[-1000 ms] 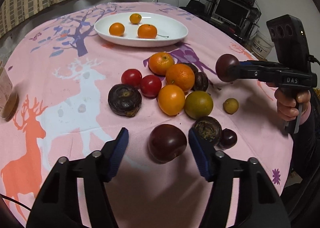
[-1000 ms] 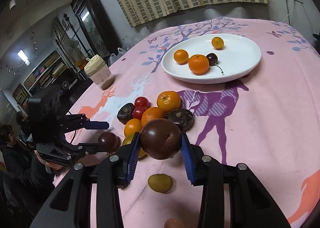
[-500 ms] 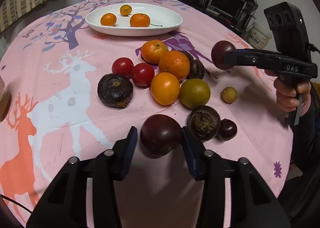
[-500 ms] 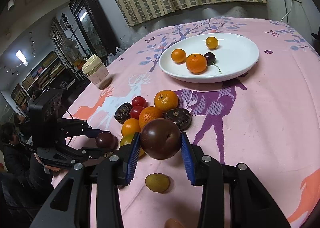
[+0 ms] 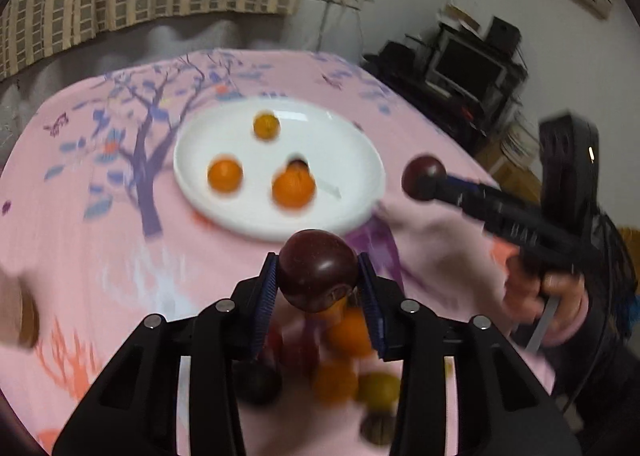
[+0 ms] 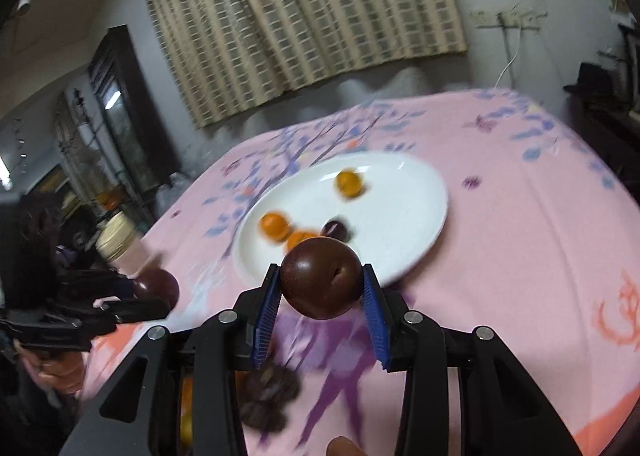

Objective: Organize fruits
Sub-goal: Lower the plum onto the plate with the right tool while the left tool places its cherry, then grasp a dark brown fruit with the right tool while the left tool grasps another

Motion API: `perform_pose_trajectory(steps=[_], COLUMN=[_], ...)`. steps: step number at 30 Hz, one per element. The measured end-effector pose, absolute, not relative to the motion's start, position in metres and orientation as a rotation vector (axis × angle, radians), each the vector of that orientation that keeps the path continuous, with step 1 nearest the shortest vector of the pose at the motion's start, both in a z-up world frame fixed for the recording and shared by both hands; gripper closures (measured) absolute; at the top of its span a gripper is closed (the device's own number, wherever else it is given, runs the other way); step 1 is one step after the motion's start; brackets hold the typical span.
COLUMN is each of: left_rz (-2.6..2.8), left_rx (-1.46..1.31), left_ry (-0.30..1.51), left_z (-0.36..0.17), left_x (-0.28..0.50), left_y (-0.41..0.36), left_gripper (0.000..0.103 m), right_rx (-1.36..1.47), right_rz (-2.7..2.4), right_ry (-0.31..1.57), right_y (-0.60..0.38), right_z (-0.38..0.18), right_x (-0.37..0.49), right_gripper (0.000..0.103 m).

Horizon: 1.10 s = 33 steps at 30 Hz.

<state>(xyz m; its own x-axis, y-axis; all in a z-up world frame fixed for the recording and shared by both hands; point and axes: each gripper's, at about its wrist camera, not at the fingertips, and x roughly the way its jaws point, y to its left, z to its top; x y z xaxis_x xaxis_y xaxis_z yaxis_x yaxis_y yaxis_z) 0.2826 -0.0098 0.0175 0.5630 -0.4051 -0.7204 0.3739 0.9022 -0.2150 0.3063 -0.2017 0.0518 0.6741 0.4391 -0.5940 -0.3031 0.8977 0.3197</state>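
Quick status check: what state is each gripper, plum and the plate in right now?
left gripper: shut on a plum, lifted
left plum: held between the fingers
right gripper: shut on a plum, near the plate
right plum: held, airborne
white plate: on the cloth, holds three oranges and a small dark fruit

**Fruit tally: plate and grippers**

White plate (image 6: pixel 420 216): three orange citrus (image 5: pixel 225 175) (image 5: pixel 293 189) (image 5: pixel 266 127), one dark plum (image 6: pixel 336 229). Two grippers, one dark plum each (image 5: pixel 318 271) (image 6: pixel 319 283). Near tablecloth edge: blurred pile, uncountable.
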Motion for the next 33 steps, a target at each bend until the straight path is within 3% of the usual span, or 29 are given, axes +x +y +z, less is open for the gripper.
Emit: perform_pose_trajectory(steps=[8, 10, 11, 12, 14, 23, 33], left_rz=[-0.307, -0.273, -0.257, -0.245, -0.210, -0.128, -0.067], left_rx=[-0.065, -0.055, -0.060, -0.064, -0.065, -0.110, -0.134], left_ry=[0.959, 0.973, 0.965, 0.948, 0.896, 0.753, 0.787], left_z=[-0.011, -0.012, -0.010, -0.005, 0.008, 0.012, -0.015], left_x=[0.399, 0.403, 0.399, 0.394, 0.373, 0.258, 0.236], left_y=[-0.034, -0.031, -0.028, -0.024, -0.014, 0.051, 0.078], left_gripper=[0.064, 0.062, 0.050, 0.030, 0.017, 0.007, 0.007], right_rx=[0.196, 0.192, 0.195, 0.197, 0.192, 0.107, -0.028], right_rz=[0.355, 0.371, 0.373, 0.382, 0.415, 0.483, 0.542], right_ry=[0.783, 0.775, 0.767, 0.755, 0.732, 0.839, 0.930], right_y=[-0.191, -0.190, -0.192, -0.193, -0.192, -0.173, -0.148], right_z=[0.015, 0.017, 0.020, 0.026, 0.039, 0.038, 0.016], right_x=[0.380, 0.380, 0.376, 0.370, 0.359, 0.280, 0.228], right_gripper=[0.060, 0.046, 0.046, 0.046, 0.045, 0.039, 0.043])
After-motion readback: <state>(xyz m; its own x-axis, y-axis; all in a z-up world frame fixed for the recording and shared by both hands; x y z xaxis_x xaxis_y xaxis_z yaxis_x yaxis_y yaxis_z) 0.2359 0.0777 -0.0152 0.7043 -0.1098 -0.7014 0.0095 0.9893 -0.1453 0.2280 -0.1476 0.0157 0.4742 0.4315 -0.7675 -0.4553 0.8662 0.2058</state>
